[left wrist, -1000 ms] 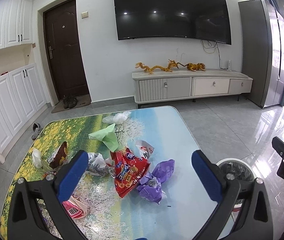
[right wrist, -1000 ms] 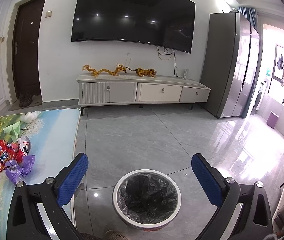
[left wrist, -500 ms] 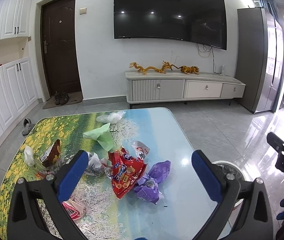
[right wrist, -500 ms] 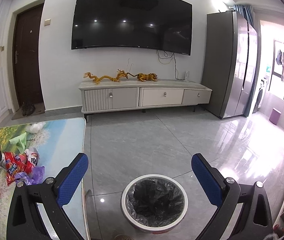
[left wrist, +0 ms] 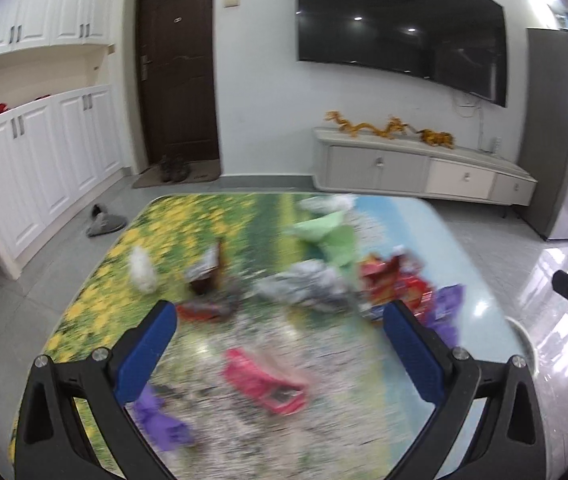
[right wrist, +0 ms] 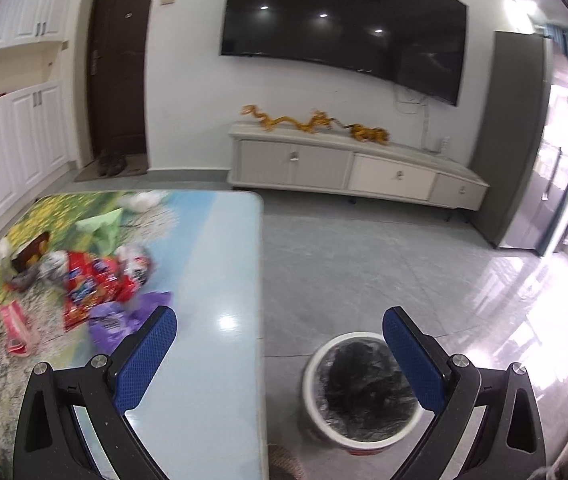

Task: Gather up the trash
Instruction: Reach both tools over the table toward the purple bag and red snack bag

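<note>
The trash lies scattered on the table point(left wrist: 424, 216), mostly across its left and middle part as the right wrist view shows it. A red snack bag point(right wrist: 91, 280) lies flat with its long axis running from far to near, its nearer end toward the near edge. Just beside it on the right sits one white crumpled wrapper point(right wrist: 137, 264), and at its near end a purple wrapper point(right wrist: 123, 316) touches it. A second purple wrapper point(left wrist: 159, 420) lies at the near left, just under the left gripper's blue pad. One pink packet point(left wrist: 267, 380) lies slantwise between that gripper's fingers, its long axis from far left to near right. Farther off are one green paper point(left wrist: 332, 236), one silver foil wad point(left wrist: 308, 284), one brown wrapper point(left wrist: 211, 268) and two white lumps, blurred by motion.

The left gripper point(left wrist: 279, 356) hangs over the table with its jaws wide apart, holding nothing. The right gripper point(right wrist: 279, 360) is likewise spread wide and empty, straddling the table's right edge and the floor.

One white trash bin point(right wrist: 320, 364) with a black liner stands on the floor, just right of the table.
</note>
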`<state>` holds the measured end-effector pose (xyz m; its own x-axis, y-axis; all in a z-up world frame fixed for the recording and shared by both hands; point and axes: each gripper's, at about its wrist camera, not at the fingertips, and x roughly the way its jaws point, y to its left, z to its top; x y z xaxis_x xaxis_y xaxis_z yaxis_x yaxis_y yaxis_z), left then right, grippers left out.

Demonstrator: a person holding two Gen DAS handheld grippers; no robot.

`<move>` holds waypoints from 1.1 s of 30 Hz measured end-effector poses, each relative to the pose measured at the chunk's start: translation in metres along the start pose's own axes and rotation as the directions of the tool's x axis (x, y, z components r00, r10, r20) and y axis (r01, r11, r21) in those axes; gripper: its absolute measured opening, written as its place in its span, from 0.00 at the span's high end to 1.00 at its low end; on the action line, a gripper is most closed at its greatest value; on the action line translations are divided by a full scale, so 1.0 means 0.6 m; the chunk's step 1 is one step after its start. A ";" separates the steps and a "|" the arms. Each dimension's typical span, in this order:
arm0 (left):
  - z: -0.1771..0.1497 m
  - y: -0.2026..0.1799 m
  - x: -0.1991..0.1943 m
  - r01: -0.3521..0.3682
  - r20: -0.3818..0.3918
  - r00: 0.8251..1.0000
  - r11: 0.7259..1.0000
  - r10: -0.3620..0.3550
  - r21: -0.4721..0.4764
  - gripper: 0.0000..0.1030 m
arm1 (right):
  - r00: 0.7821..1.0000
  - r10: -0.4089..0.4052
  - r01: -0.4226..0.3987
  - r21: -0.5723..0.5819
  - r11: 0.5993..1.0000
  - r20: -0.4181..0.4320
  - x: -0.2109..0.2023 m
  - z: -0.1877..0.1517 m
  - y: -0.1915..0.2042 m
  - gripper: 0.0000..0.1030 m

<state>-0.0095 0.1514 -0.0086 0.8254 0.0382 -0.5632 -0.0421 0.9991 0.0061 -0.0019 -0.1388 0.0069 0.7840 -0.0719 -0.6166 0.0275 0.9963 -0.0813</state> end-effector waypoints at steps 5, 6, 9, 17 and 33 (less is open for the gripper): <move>-0.039 0.095 -0.003 -0.082 -0.055 0.995 0.995 0.079 -0.060 0.00 | 0.989 0.131 -0.132 -0.006 0.991 -0.061 0.032 -0.001 0.041 0.00; -0.046 0.104 -0.003 -0.092 -0.068 0.994 0.993 0.087 -0.070 0.00 | 0.985 0.159 -0.160 -0.007 0.987 -0.070 0.037 -0.002 0.049 0.00; -0.068 0.132 0.000 -0.097 -0.110 0.990 0.988 0.084 -0.123 0.01 | 0.967 0.234 -0.236 -0.013 0.972 -0.102 0.049 -0.005 0.077 0.05; -0.102 0.155 0.021 -0.081 -0.184 0.982 0.980 0.047 -0.182 0.09 | 0.912 0.362 -0.374 -0.031 0.927 -0.194 0.092 -0.019 0.140 0.21; -0.117 0.159 0.045 -0.063 -0.240 0.971 0.974 0.009 -0.219 0.46 | 0.883 0.406 -0.414 0.015 0.910 -0.234 0.141 -0.025 0.153 0.48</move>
<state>-0.0310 0.2467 -0.0814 0.6656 0.0411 -0.7452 -0.2161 0.9663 -0.1396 0.0577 -0.0540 -0.0647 0.5585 0.3300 -0.7610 -0.2903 0.9372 0.1934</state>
